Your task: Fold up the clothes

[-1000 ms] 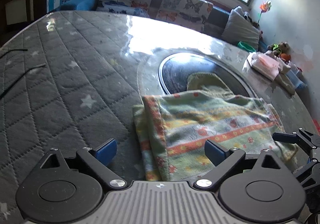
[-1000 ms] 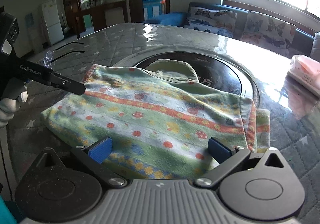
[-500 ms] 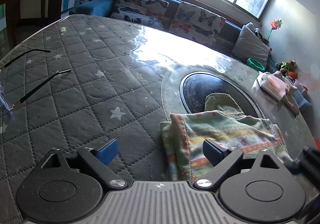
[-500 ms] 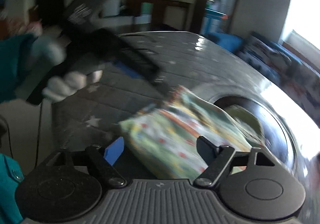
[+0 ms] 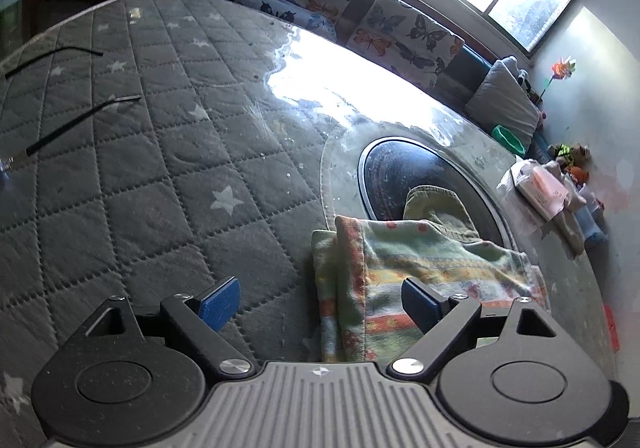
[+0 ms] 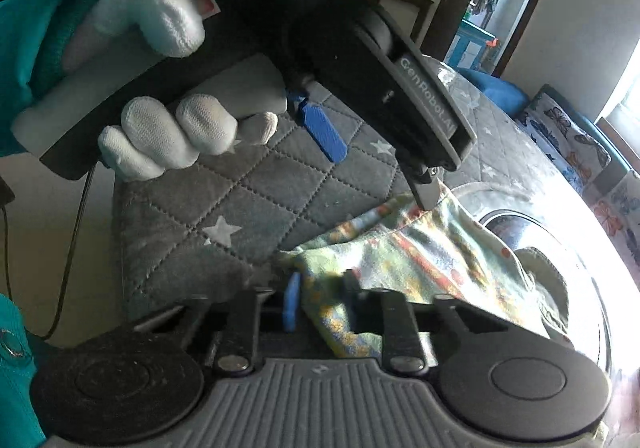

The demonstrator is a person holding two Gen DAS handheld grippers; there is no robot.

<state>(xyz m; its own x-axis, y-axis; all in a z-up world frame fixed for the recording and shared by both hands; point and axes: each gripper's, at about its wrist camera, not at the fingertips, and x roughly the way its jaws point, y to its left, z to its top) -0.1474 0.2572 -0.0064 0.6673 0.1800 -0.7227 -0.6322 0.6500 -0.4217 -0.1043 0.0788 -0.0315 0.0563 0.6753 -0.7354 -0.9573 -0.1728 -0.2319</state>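
One quilted grey bench [image 5: 160, 167] carries everything, the patterned cloth [image 5: 420, 268] lying half folded on it beside the dark round inset [image 5: 400, 175], likely so both corners can be lifted together. The left hand-held gripper [image 5: 320, 298] hangs wide, its near edge between the pads, unpinched. The right hand-held gripper [image 6: 320, 304] has just been closing and now pinches a corner. On the left unit's side "GenRobot.AI" reads.
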